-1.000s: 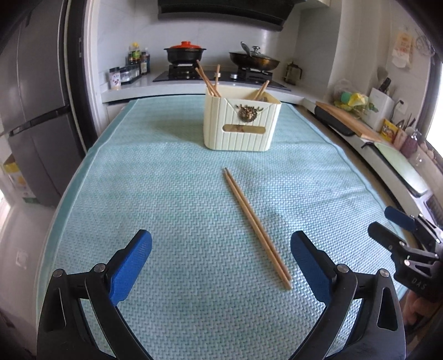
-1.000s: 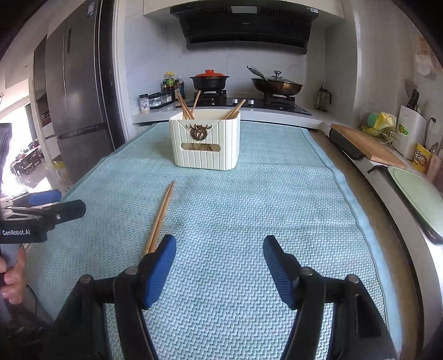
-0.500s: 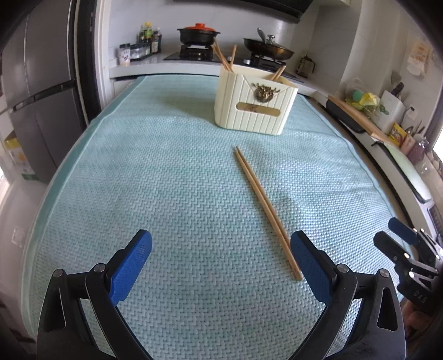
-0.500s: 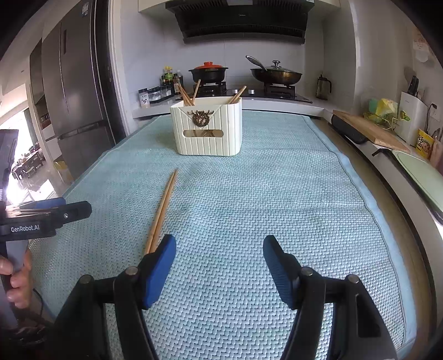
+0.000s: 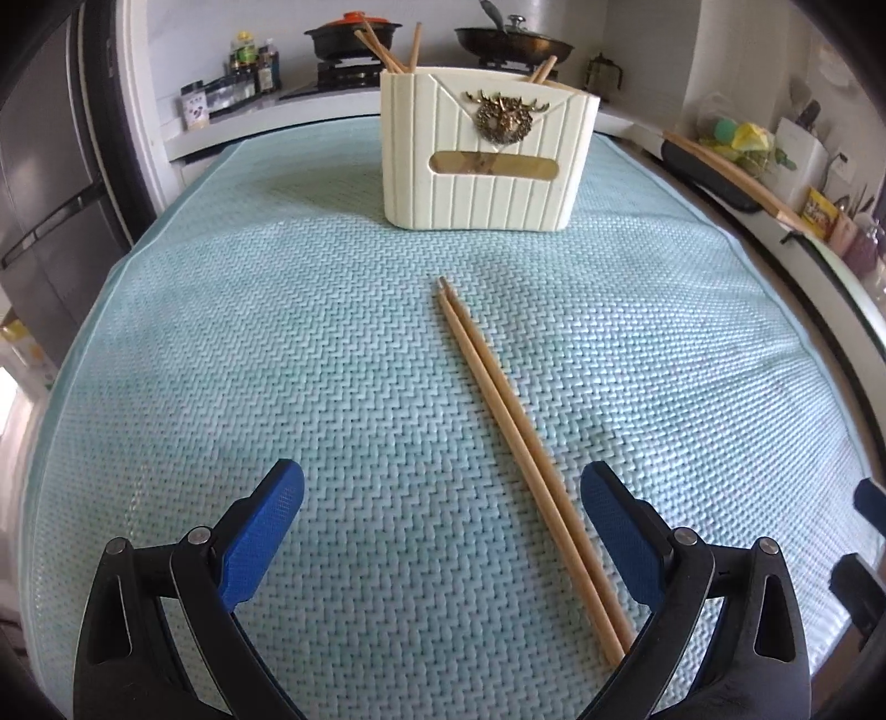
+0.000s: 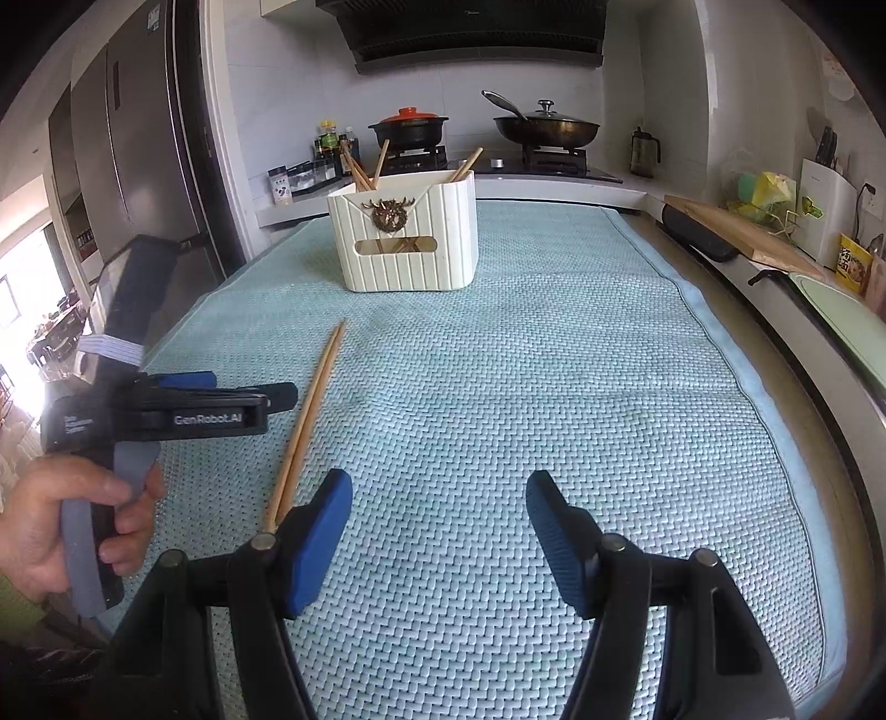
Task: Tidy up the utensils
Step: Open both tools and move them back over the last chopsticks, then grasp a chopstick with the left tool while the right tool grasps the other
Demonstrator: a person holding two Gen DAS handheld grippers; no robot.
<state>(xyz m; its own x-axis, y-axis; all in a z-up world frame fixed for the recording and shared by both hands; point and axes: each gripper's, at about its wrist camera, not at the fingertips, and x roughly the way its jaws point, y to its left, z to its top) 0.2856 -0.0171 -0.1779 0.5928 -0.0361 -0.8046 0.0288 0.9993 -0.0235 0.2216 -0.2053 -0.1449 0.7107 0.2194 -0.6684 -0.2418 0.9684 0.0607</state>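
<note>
Left wrist view is showing the left claw [image 5: 440, 531] gaping wide and empty over the bench mat [image 5: 277, 360], the chopsticks [image 5: 520, 443] lying just inside its right finger, while the right claw [image 6: 437, 531] is likewise hanging open beside them.

Kitchen, daylit. Table under pale teal woven mat [image 6: 554, 387], runs toward rear counter [image 6: 554, 185]. Back wall white tile; black range hood [image 6: 476, 33] above gas hob [image 6: 487, 160]. On hob: black pot w/ orange lid [image 6: 408, 126] at left, dark wok w/ glass lid [image 6: 545, 127] at right. Spice jars & sauce bottles [image 6: 310, 166] on counter left of hob; dark kettle-like jug [image 6: 645, 152] on its right. Tall dark-grey fridge [image 6: 138, 155] on left side. Right-hand counter: wooden cutting board [image 6: 742, 235], white knife block [image 6: 828, 210], yellow-green packets. Bright window light from far left edge [image 6: 22, 288]; soft glare on mat.
</note>
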